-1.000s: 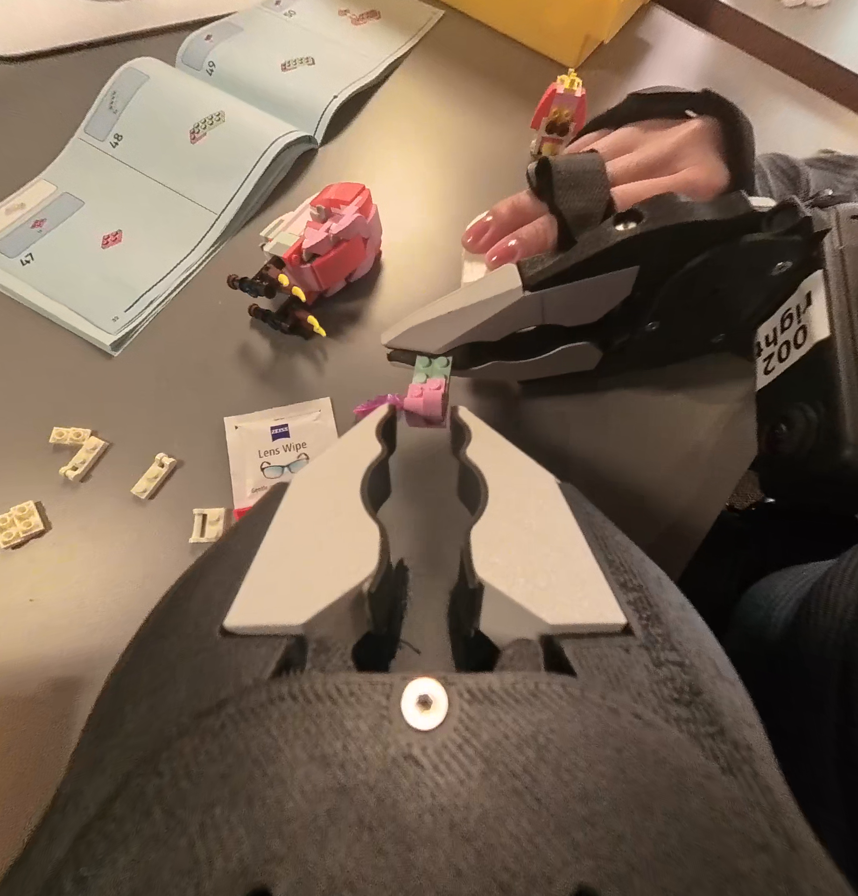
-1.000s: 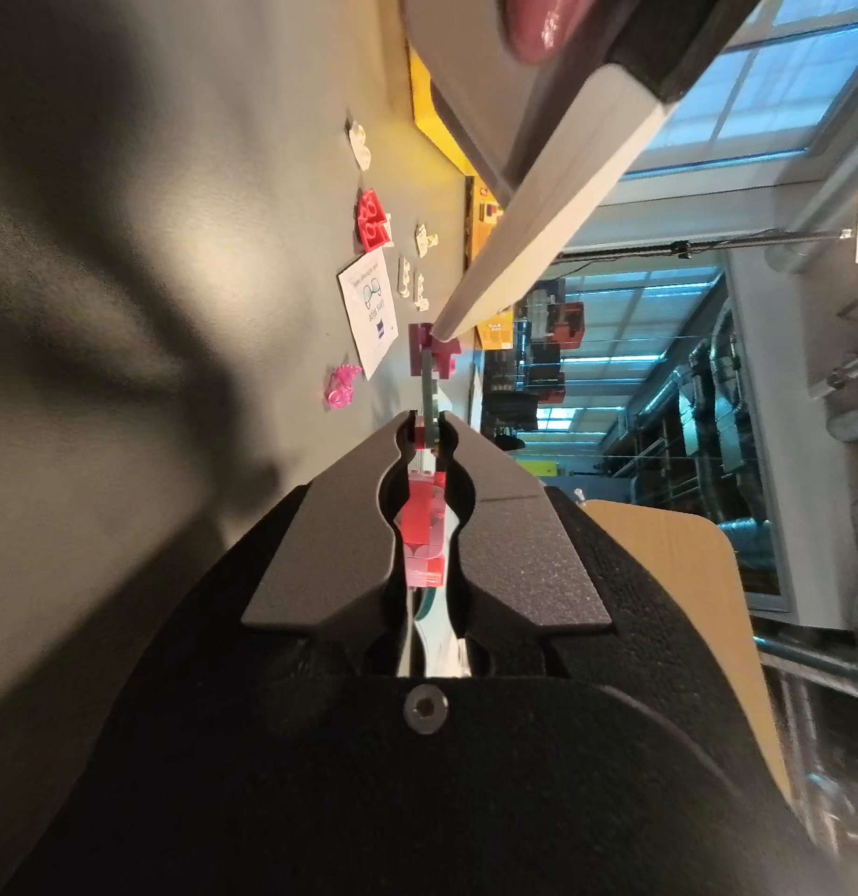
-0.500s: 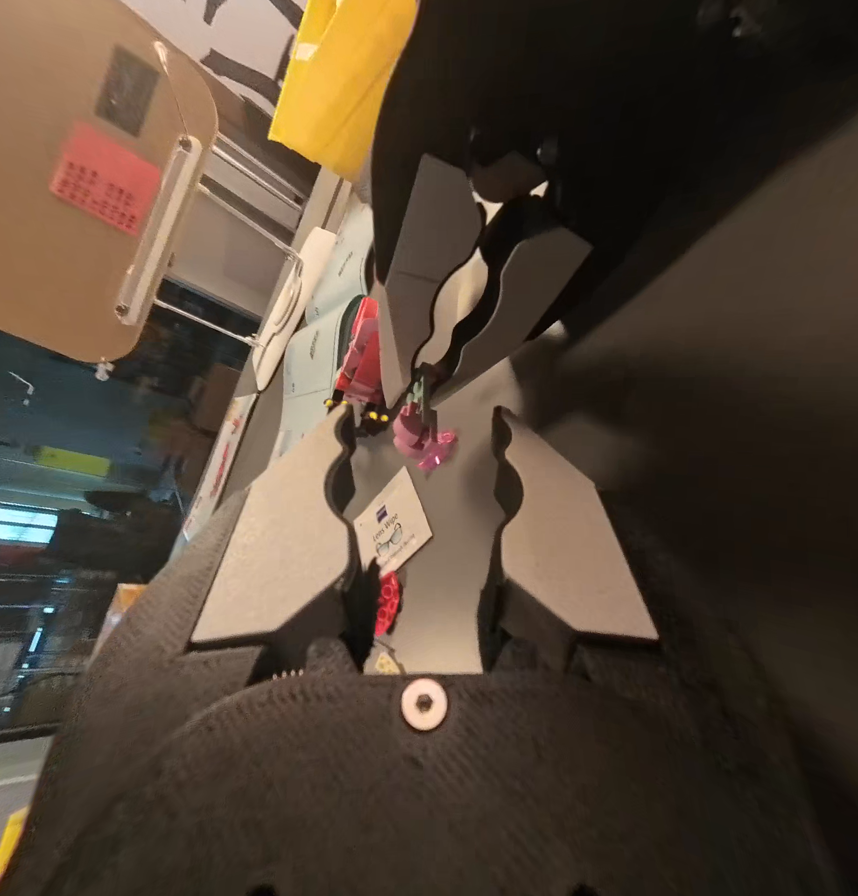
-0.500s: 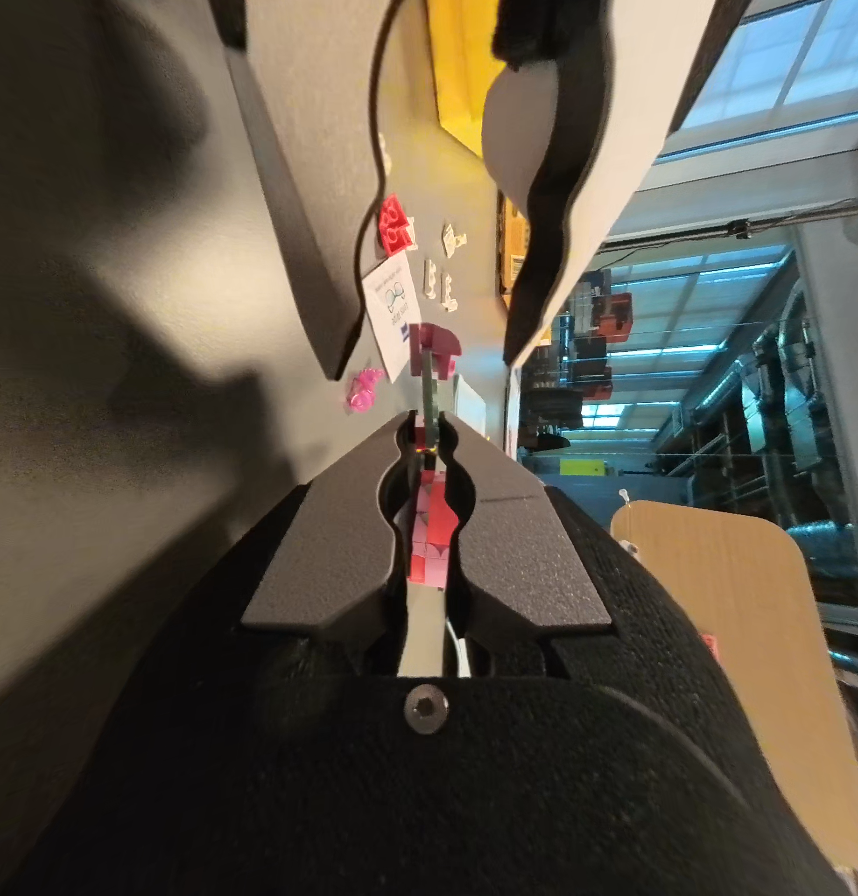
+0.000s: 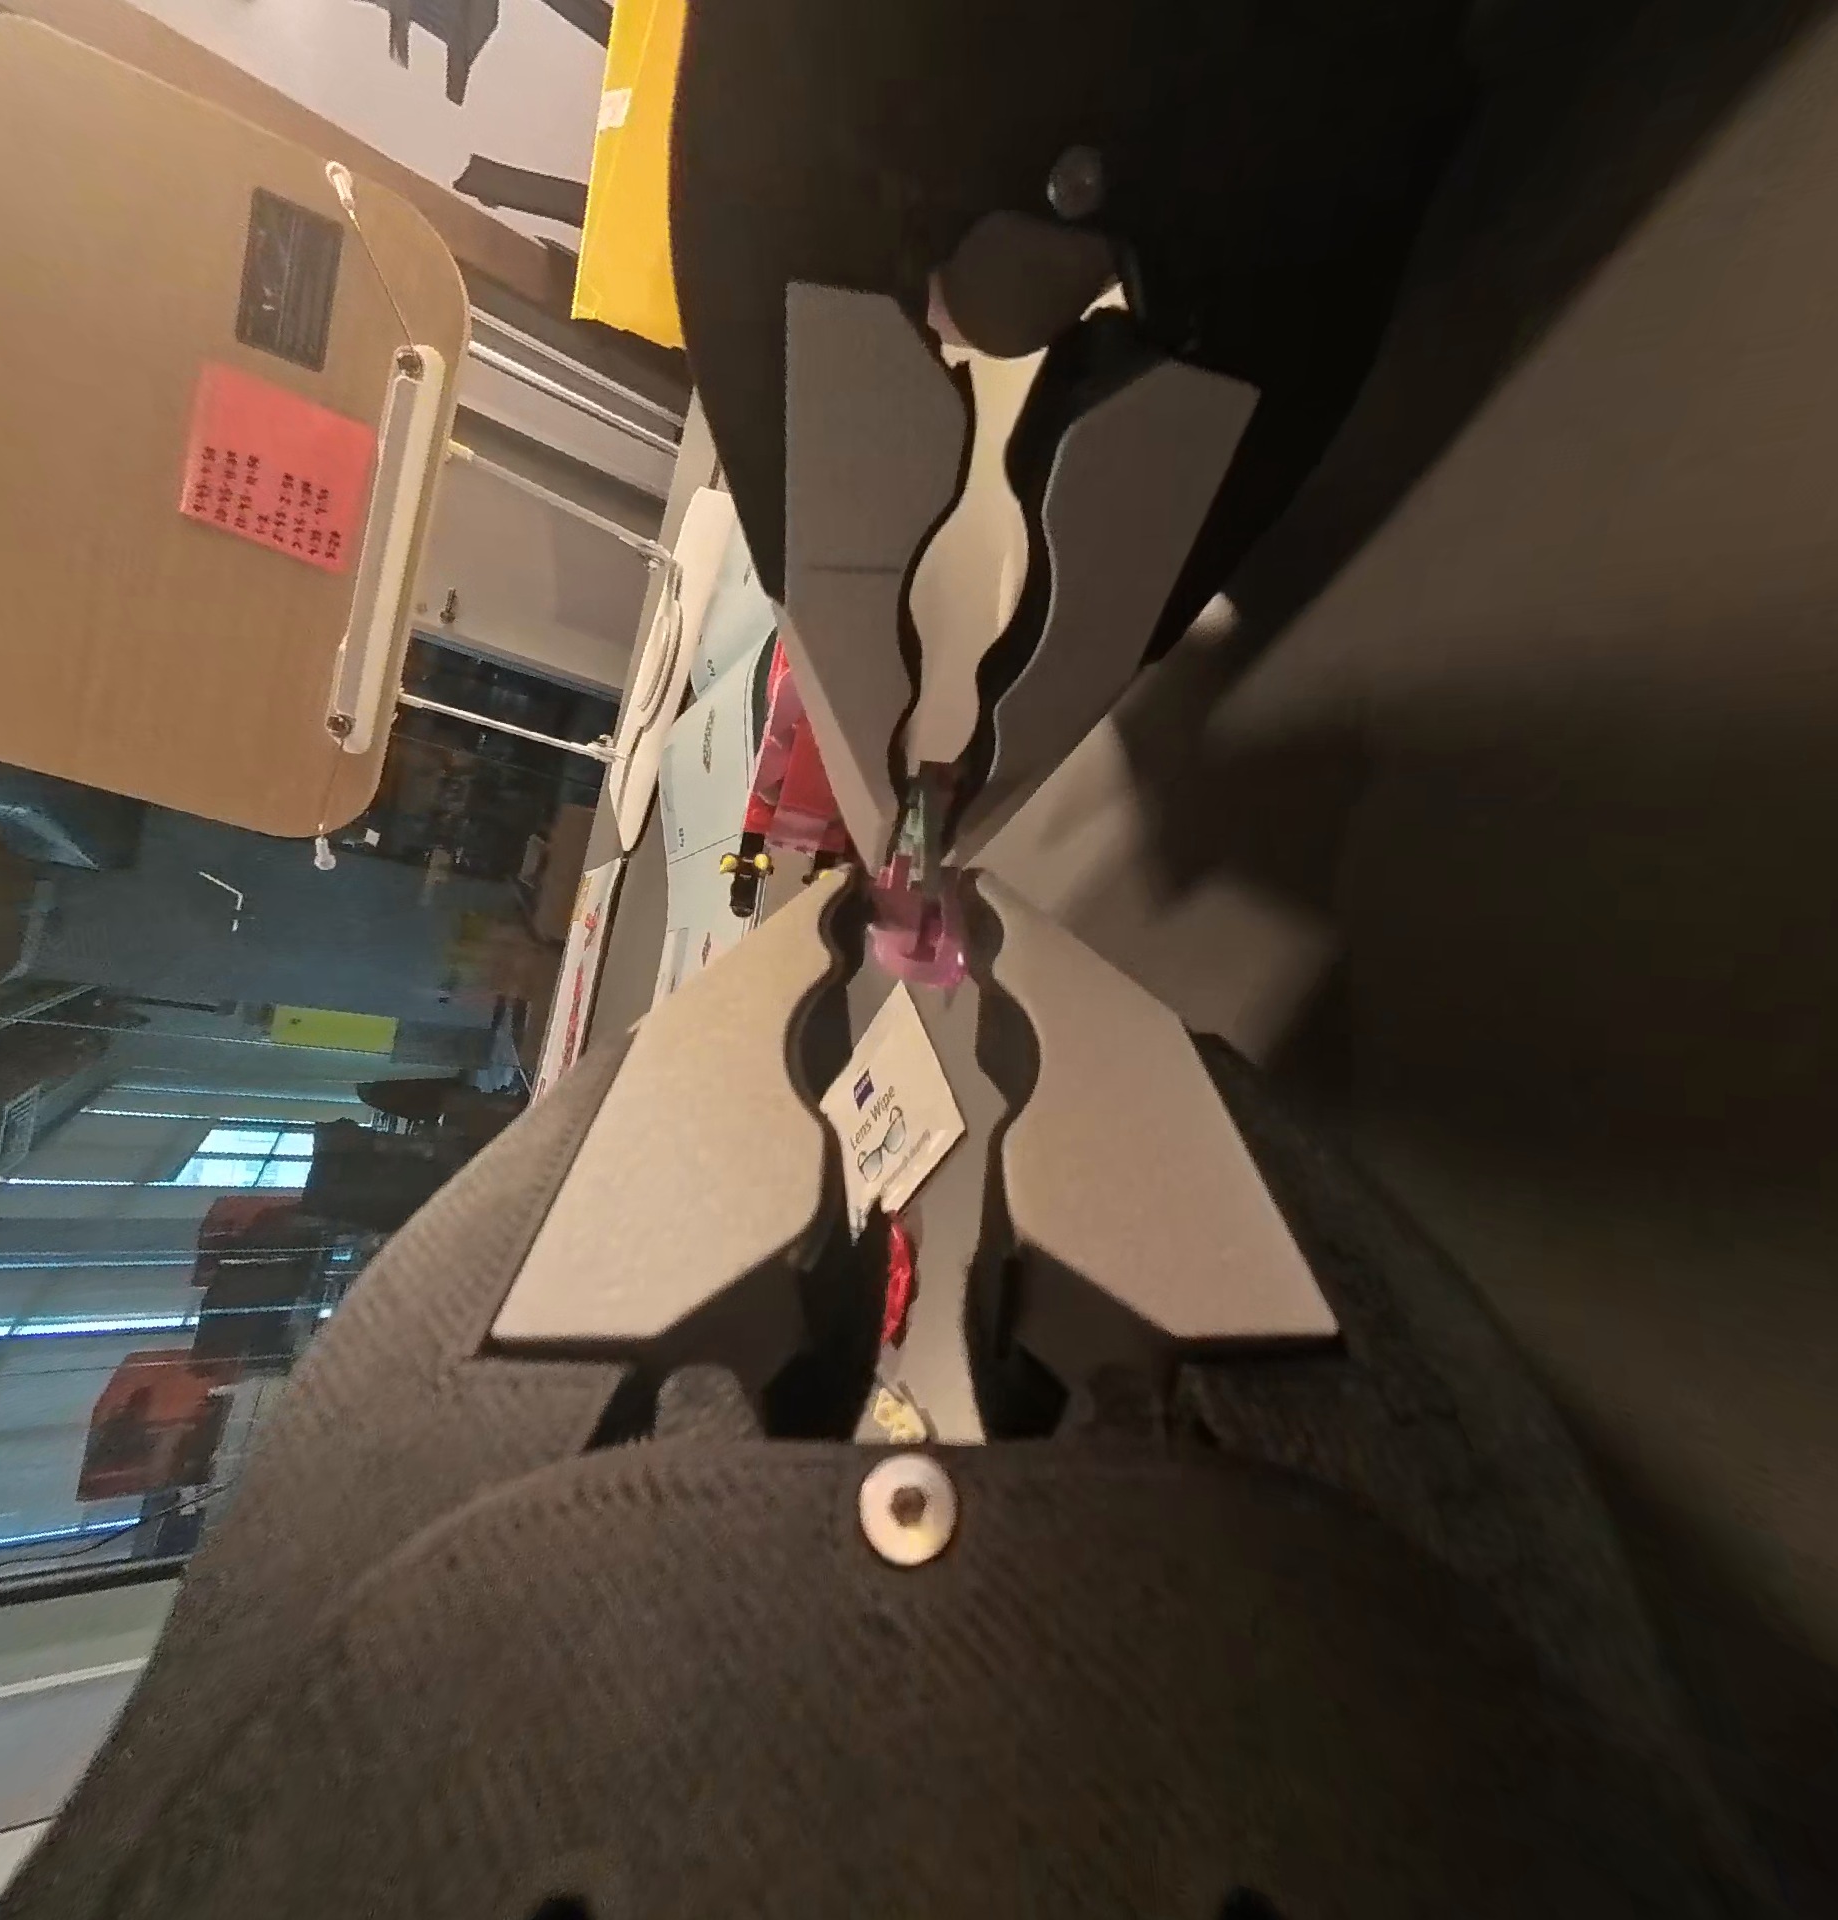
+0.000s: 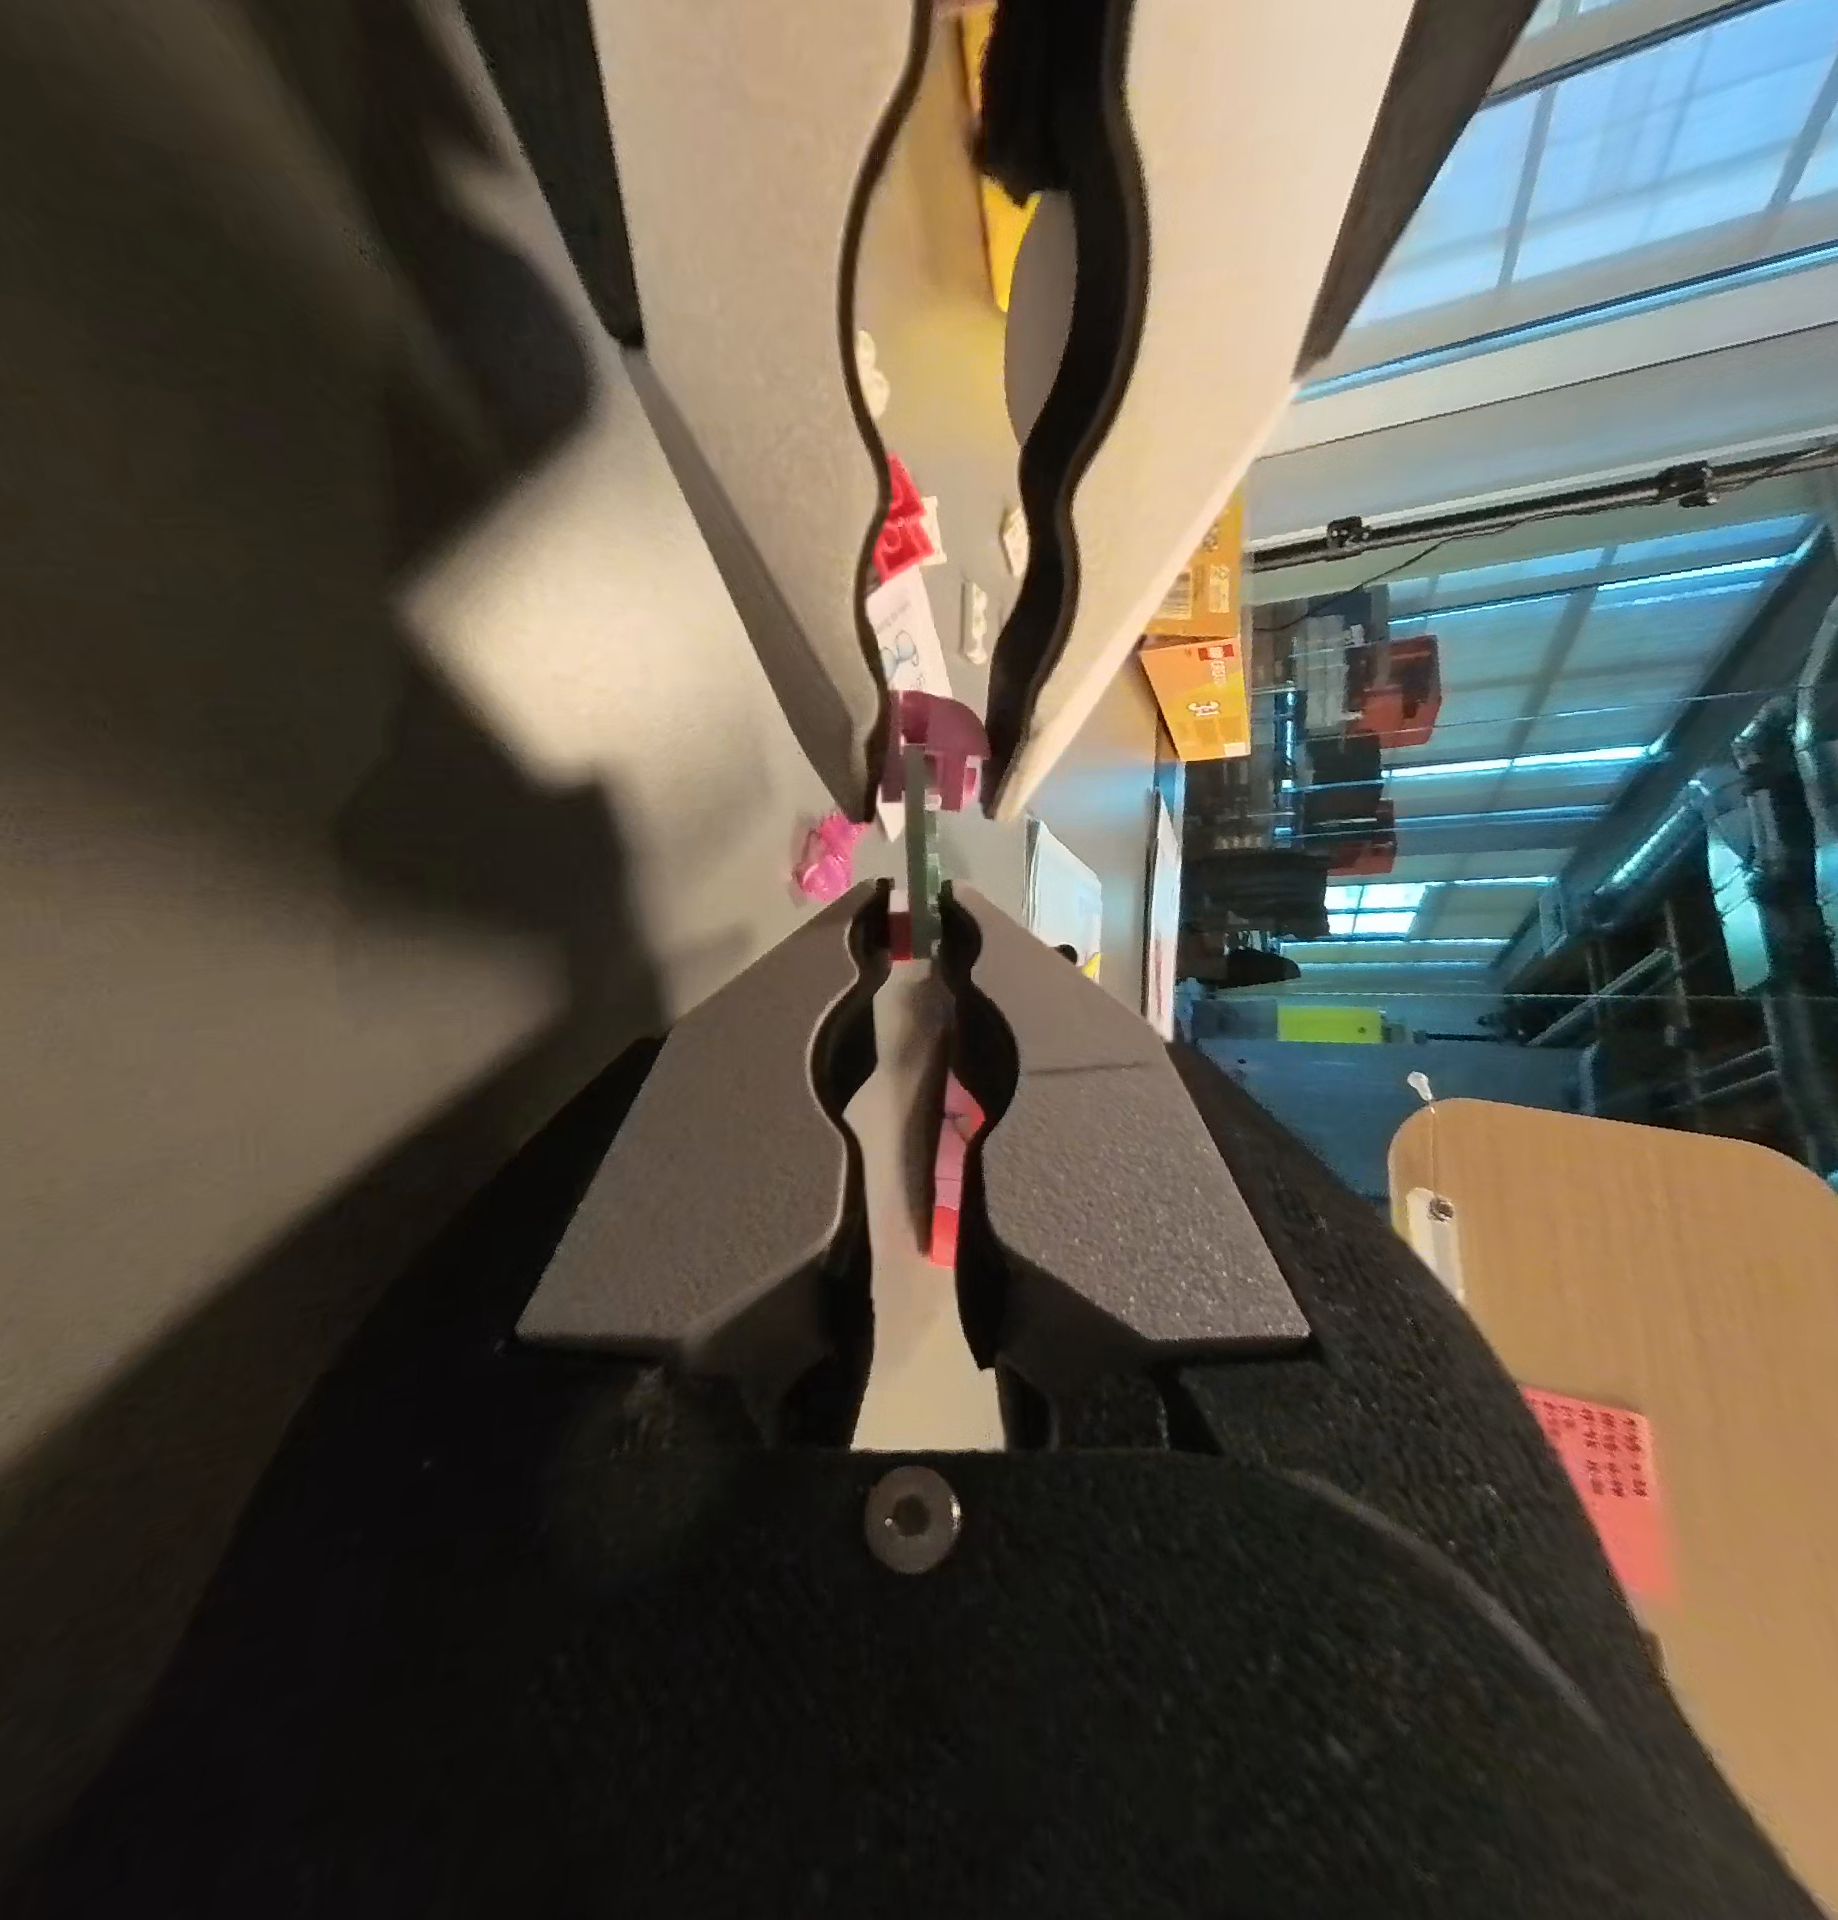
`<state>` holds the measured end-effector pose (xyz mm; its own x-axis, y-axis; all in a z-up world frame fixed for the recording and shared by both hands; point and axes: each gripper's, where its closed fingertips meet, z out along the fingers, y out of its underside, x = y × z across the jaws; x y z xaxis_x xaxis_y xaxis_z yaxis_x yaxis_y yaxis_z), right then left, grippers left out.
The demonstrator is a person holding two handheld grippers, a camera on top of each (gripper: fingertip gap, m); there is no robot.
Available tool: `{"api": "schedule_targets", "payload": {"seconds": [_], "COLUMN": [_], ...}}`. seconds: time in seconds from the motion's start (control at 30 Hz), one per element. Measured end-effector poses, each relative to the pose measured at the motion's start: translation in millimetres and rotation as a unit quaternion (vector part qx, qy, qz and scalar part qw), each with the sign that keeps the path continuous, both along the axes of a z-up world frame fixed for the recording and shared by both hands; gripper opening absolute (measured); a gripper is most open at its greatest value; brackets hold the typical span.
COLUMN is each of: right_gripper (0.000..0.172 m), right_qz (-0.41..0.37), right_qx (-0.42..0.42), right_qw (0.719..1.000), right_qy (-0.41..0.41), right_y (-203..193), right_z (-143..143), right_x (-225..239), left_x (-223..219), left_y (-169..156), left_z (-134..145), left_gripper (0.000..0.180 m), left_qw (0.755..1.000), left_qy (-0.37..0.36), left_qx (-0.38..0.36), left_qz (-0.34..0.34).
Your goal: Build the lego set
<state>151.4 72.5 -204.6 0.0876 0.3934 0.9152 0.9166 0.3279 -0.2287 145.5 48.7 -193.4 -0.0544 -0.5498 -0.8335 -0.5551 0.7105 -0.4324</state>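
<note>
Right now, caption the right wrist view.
Two grippers meet tip to tip: right gripper pinches a green plate; left gripper closes around its pink bricks.

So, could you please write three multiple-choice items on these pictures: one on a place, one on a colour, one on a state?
1. The white sachet lies:
A. on the grey table
B. inside a yellow box
C. on a chair

2. The rounded brick at the left tongs' tips is:
A. blue
B. yellow
C. pink

3. The right tongs are:
A. wide open
B. shut on a thin green plate
C. shut on the sachet

Answers:
1 A: the white sachet lies flat on the table.
2 C: the brick at the left tongs is pink.
3 B: the right tongs pinch the green plate.
</note>
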Motion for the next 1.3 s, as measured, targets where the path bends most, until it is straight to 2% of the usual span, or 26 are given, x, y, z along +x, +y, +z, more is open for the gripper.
{"api": "schedule_targets", "payload": {"seconds": [0.37, 0.93, 1.1, 1.2, 1.3], "right_gripper": [0.005, 0.005, 0.005, 0.005, 0.006], "right_qz": [0.013, 0.072, 0.084, 0.091, 0.088], "right_qx": [-0.041, -0.086, -0.135, -0.198, -0.229], "right_qw": [0.999, 0.993, 0.985, 0.969, 0.959], "right_qy": [0.02, 0.026, 0.072, 0.121, 0.145], "right_y": [-5.3, -20.2, -24.5, -29.5, -30.6], "right_z": [-6.2, -15.1, -14.8, -14.0, -13.8], "right_x": [-5.9, -15.8, -17.7, -18.8, -17.1], "left_x": [-8.9, -19.8, -20.4, -20.2, -18.1], "left_y": [4.0, -9.6, -13.7, -17.9, -17.9], "left_z": [-7.7, -21.2, -18.3, -16.3, -16.4], "left_gripper": [0.016, 0.018, 0.017, 0.015, 0.015], "left_qw": [0.999, 0.984, 0.981, 0.973, 0.969], "left_qy": [0.041, 0.137, 0.111, 0.106, 0.11], "left_qx": [0.007, -0.005, -0.092, -0.153, -0.173], "left_qz": [-0.003, -0.117, -0.128, -0.136, -0.138]}}
